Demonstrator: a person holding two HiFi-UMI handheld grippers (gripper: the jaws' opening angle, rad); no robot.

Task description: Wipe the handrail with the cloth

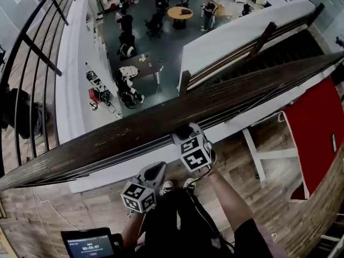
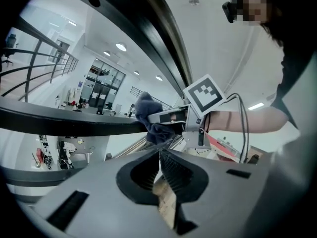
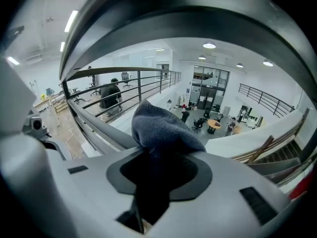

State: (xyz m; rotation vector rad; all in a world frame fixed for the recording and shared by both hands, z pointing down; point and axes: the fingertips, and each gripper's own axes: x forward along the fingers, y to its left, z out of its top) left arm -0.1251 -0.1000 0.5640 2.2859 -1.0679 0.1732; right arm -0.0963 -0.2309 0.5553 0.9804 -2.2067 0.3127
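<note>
Grey-blue cloth (image 3: pixel 161 128) sits clamped in the right gripper (image 3: pixel 157 150). Its jaws are clenched on it, w/ a bunched wad sticking out past the tips & a dark tail hanging back into the gap. In the head view that cloth (image 1: pixel 183 130) is a small dark lump pressed onto the top of the dark wood handrail (image 1: pixel 123 136), approx frame ctr. The right gripper (image 1: pixel 186 134) is directly behind it, marker cube facing up.

The left gripper (image 2: pixel 159 156) has its jaws closed tight on each other: ribbed pads meet, nothing btwn them, only a sliver of wood floor showing below the seam. Its view looks up at the right gripper (image 2: pixel 161 120) holding the cloth (image 2: pixel 147 114) against a dark rail bar (image 2: pixel 59 122) that crosses the left half of the frame.

Head view: the left gripper (image 1: pixel 152 175) hangs below & left of the right one, off the rail, not touching it. The handrail runs diagonally from lower left to upper right. 2 shoes (image 1: pixel 167 187) stand on plank floor at bottom ctr. A red panel (image 1: pixel 317 128) is at the right edge, a small screen (image 1: pixel 88 244) in the lower left corner. Beyond the rail, in the upper part of the frame, is a lower floor w/ a round table (image 1: pixel 180 12) & several ppl.
</note>
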